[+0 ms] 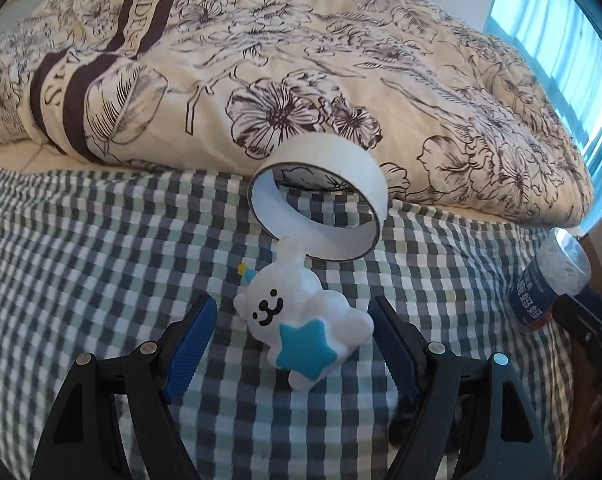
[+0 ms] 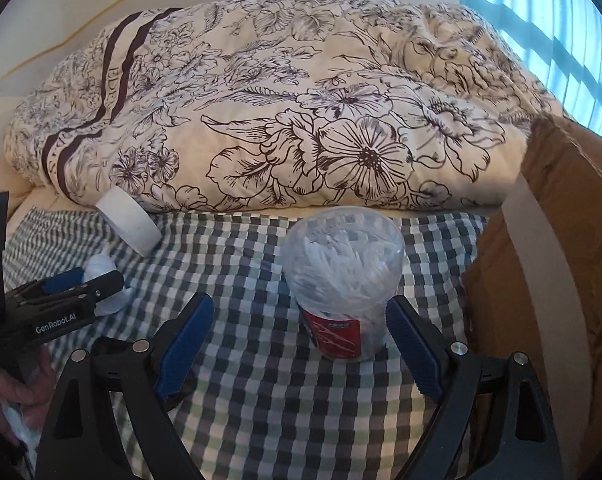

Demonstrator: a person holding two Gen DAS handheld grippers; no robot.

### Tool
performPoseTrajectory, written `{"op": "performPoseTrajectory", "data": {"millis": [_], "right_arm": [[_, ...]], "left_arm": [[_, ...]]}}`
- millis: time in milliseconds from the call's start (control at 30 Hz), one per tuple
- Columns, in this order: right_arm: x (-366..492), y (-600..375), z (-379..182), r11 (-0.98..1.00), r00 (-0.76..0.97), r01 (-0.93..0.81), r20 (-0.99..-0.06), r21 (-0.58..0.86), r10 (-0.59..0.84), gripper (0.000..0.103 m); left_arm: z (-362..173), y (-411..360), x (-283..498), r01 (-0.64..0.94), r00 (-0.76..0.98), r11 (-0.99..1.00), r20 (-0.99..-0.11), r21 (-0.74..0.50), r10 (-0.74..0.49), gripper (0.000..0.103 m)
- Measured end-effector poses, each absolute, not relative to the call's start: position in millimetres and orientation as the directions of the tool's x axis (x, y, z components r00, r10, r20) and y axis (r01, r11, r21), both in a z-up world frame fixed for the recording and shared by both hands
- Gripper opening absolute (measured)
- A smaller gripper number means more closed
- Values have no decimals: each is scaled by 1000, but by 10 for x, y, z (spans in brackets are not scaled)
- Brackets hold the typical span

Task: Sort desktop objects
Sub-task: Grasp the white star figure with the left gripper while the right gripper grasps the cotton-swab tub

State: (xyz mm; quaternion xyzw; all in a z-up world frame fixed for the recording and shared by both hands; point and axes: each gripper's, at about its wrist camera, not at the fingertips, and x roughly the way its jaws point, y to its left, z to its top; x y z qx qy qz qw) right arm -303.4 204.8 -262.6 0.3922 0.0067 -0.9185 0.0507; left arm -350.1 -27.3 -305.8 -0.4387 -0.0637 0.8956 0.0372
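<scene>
A white bear toy [image 1: 301, 320] holding a blue star lies on the checked cloth [image 1: 81, 248] between the wide-open fingers of my left gripper [image 1: 291, 306]; neither pad presses on it. Just behind the toy, a white tape roll [image 1: 321, 208] stands on edge. In the right wrist view a clear jar of cotton swabs [image 2: 341, 280] with a red label stands between the spread fingers of my right gripper [image 2: 301, 306], nearer the right pad. The same jar [image 1: 549, 276] shows at the right of the left wrist view. The left gripper [image 2: 97, 284] half hides the toy [image 2: 101, 268].
A folded floral quilt [image 1: 301, 60] fills the space behind the cloth. A brown cardboard box [image 2: 561, 240] with a tape strip stands at the right. A person's hand [image 2: 13, 400] holds the left gripper's handle. The tape roll [image 2: 127, 222] rests against the quilt.
</scene>
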Motion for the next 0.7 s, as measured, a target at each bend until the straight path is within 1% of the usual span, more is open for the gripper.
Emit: {"op": "performPoseTrajectory", "data": {"millis": [133,267,333,433,500,567,700], "right_arm": [[-3092,2055,-2698,-996,-698,72,-715,-47,-17,92],[-3168,2130,-2746,-998,-691,49,-723,-31,-11,92],[-3208,2180,-2795,-999,-685,25,-729,-35,8,92],[-3248,2226,-2844,-999,-690,26,-724,-21,-3,92],[-3280,2215,-2873,-999,-693,25,-721,-38,10,92],[-3304,2208,-2884,-999,-699,23,-714,-47,18,92],[-3330,2235,-2885,-1000,-708,23,-706,-17,-4,91]], "left_arm": [[-3166,-262,-3536,-12,-603,-990,-789,-139,118,81],[-3238,-266,-3558,-8,-606,-990,-787,-140,116,80],[-3253,-256,-3539,-11,-618,-991,-778,-130,109,79],[-3277,-269,-3514,-9,-629,-990,-769,-138,113,76],[-3291,-288,-3492,-8,-637,-990,-762,-142,114,72],[-3295,-316,-3475,-4,-646,-988,-754,-152,119,70],[-3296,-359,-3452,-5,-653,-983,-744,-185,143,68]]}}
